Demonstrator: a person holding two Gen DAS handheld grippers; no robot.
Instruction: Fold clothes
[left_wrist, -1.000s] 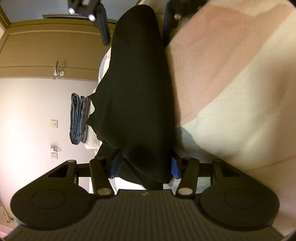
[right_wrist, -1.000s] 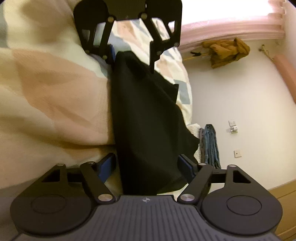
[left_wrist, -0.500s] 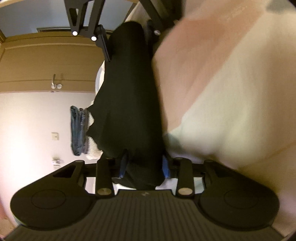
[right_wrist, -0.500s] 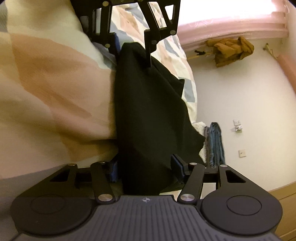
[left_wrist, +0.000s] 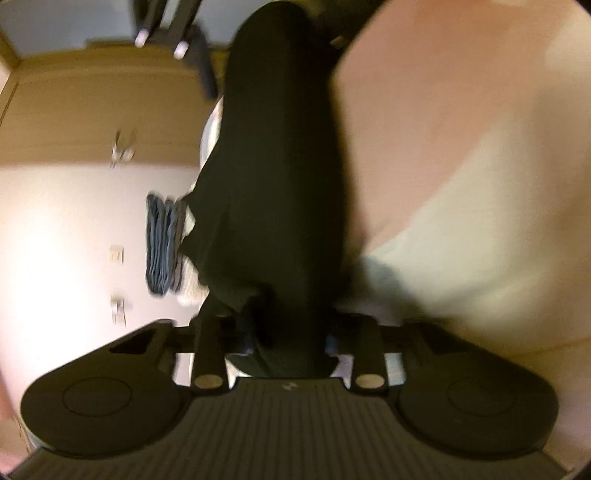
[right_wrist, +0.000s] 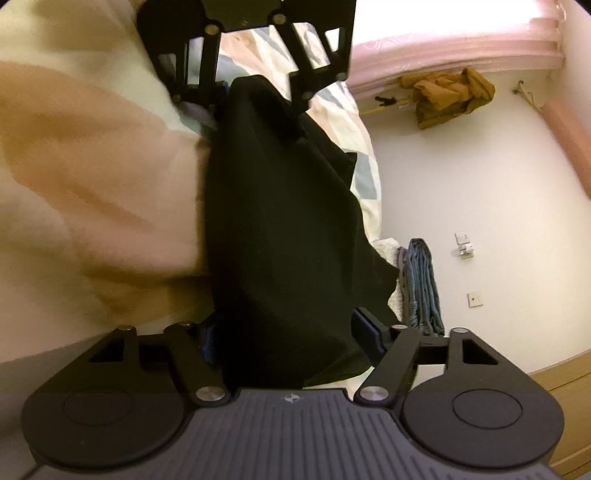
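Left hand-held gripper (left_wrist: 291, 328): jaws drawn in tight on one end of the black garment (left_wrist: 280, 177); cloth bunched between the blue pads. View motion-blurred.

Right hand-held gripper (right_wrist: 291, 332): garment (right_wrist: 280, 229) runs between the jaws. Left pad hidden by the cloth, right blue pad (right_wrist: 365, 332) stands slightly off the fabric at 3 o'clock. Cannot tell if the grip is closed.

Garment stretched as a dark band between the two grippers, each seen at 12 o'clock in the other's view: right one (left_wrist: 236, 48), left one (right_wrist: 255, 88). Band hangs beside the bed (left_wrist: 461, 177), whose pink-and-cream quilt (right_wrist: 92, 192) fills the side toward the mattress. A loose flap trails off the band's outer edge.

Folded blue-grey clothing (right_wrist: 421, 280) lies at the bed's edge, at 3 o'clock in the right view. Mustard jacket (right_wrist: 447, 96) hangs on the wall at 1 o'clock.
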